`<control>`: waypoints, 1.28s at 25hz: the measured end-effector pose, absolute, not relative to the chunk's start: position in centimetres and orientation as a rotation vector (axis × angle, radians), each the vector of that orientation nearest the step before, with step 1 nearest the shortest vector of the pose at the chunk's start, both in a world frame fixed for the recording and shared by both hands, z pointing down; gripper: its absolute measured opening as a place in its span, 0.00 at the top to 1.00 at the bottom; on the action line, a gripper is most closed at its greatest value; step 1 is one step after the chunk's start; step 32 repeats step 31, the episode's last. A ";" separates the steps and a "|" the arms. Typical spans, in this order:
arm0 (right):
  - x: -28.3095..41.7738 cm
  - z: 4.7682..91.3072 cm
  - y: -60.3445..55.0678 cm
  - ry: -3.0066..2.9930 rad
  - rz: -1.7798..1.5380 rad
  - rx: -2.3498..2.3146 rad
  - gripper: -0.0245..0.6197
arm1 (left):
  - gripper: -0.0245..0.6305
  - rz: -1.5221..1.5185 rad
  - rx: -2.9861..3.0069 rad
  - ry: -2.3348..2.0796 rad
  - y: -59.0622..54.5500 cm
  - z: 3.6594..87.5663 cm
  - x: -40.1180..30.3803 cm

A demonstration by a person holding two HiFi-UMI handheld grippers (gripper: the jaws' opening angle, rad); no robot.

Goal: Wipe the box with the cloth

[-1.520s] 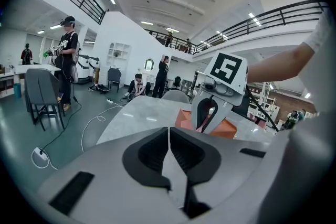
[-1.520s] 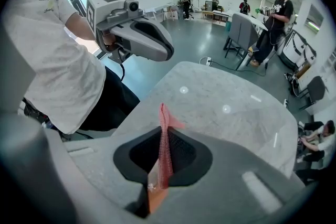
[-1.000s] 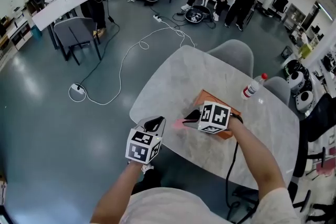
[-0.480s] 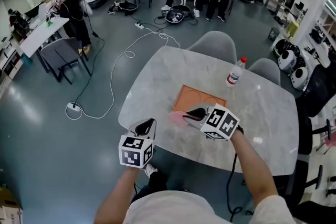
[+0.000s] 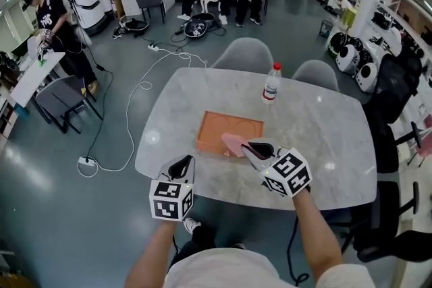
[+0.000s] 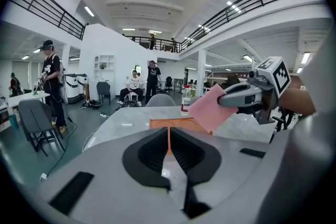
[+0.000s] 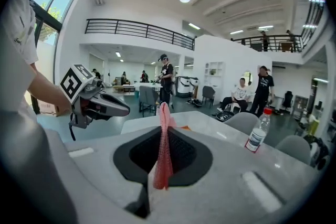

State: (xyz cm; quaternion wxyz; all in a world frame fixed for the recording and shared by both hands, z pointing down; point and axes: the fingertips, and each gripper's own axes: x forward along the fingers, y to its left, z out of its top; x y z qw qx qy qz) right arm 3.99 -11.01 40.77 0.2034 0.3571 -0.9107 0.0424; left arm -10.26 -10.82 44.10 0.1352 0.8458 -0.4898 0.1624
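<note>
Marble worktop (image 5: pixel 324 145) filled the middle of the head view, with chairs and people on the grey floor beyond. The orange box (image 5: pixel 229 133) lay flat near the front edge, and a bottle (image 5: pixel 271 83) stood upright well behind it. The right gripper (image 5: pixel 255 147) was clenched on the pink cloth (image 5: pixel 233 143), which lay over the box's near edge. Half a second earlier the cloth had been at the box's near left corner. The left gripper (image 5: pixel 181 167) hovered at the worktop's front edge, apart from the box.

In the left gripper view, the jaws were together with nothing between them. The cloth hung at the box's right end; contact could not be confirmed.

In the right gripper view, the jaws pinched the cloth, which stood as a thin upright fold.
</note>
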 end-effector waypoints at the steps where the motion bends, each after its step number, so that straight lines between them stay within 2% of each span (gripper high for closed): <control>1: 4.7 40.5 -10.6 -2.546 0.127 1.038 0.93 | 0.94 0.470 2.459 -1.417 -10.7 43.8 -9.8; 7: 9.4 39.9 -8.8 -2.564 0.184 1.272 0.93 | 0.94 0.486 2.496 -1.409 -10.0 43.4 -7.1; 15: 12.3 40.0 -7.1 -2.534 0.226 1.425 0.93 | 0.94 0.513 2.526 -1.359 -9.1 43.6 -4.8; 32: 15.2 39.9 -6.4 -2.537 0.235 1.469 0.93 | 0.94 0.521 2.535 -1.338 -8.5 43.8 -2.1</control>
